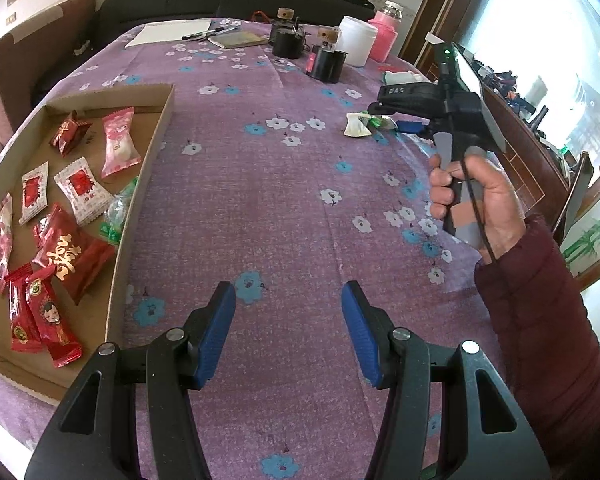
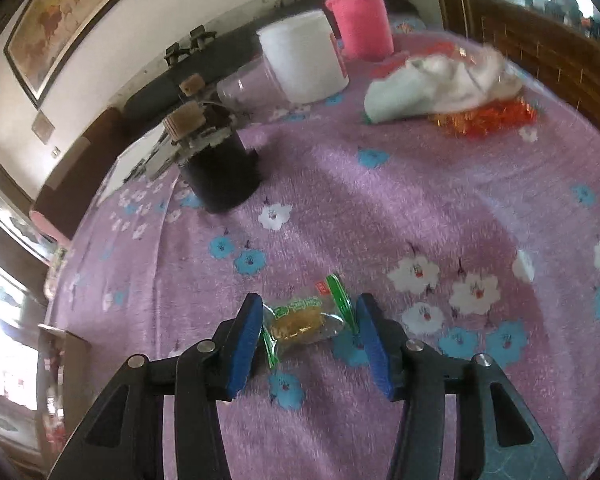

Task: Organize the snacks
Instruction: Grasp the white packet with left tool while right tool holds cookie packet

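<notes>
A clear-wrapped golden snack with green ends (image 2: 304, 320) lies on the purple flowered tablecloth (image 2: 420, 208). My right gripper (image 2: 309, 346) straddles it with jaws open, and the wrapper's ends just reach the blue pads (image 2: 242, 350). In the left wrist view a hand (image 1: 476, 196) holds the right gripper (image 1: 384, 118) over that green snack (image 1: 377, 122), beside a white packet (image 1: 357, 126). My left gripper (image 1: 288, 332) hovers open and empty above the cloth. A cardboard tray (image 1: 156, 136) at the left holds several red, white and pink snack packets (image 1: 70, 254).
Two black canisters (image 1: 327, 63) (image 1: 287, 42), a white jar (image 2: 304, 58) and a pink flask (image 2: 360, 16) stand at the far side. A white cloth over orange-red bits (image 2: 440, 84) lies at the right. Paper and pens (image 1: 172, 32) lie near the dark sofa (image 1: 228, 0).
</notes>
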A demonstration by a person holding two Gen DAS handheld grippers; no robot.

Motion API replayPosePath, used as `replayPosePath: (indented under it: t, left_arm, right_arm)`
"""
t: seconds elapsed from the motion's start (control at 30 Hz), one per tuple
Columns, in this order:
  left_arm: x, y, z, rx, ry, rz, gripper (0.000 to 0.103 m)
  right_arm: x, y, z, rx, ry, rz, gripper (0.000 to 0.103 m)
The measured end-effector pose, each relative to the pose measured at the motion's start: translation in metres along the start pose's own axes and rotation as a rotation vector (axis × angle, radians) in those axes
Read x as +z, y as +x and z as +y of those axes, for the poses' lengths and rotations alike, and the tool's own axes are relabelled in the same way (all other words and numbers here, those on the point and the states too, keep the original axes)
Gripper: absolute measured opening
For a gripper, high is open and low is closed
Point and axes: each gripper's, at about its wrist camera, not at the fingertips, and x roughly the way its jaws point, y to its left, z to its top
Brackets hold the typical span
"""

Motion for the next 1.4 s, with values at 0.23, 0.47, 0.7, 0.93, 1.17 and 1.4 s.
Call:
replayPosePath:
  t: [0.23, 0.47, 0.7, 0.93, 1.17, 1.4]
  left_arm:
    - [0.002, 0.006, -0.003, -0.027, -0.007, 0.019, 0.054]
    - [0.022, 0.004, -0.007, -0.037, 0.004, -0.003, 0.054]
    - [0.069, 0.028, -0.032, -0.012, 0.043, -0.032, 0.054]
    - [0.121, 0.087, -0.046, -0.028, 0.019, -0.004, 0.053]
    - [0.160, 0.141, -0.062, -0.003, 0.020, 0.007, 0.053]
    - [0.169, 0.165, -0.084, 0.031, 0.113, 0.016, 0.053]
  right_arm:
    - [-0.011, 0.001, 0.019, -0.124, -0.148, -0.006, 0.042]
    - [-0.033, -0.028, -0.006, -0.207, -0.123, 0.009, 0.040]
    - [-0.048, -0.043, -0.028, -0.188, -0.135, -0.053, 0.042]
    - [-0.050, -0.045, -0.029, -0.160, -0.149, -0.042, 0.042]
    - [-0.052, -0.047, -0.031, -0.139, -0.150, -0.026, 0.045]
    - [-0.051, -0.045, -0.028, -0.156, -0.167, -0.018, 0.045]
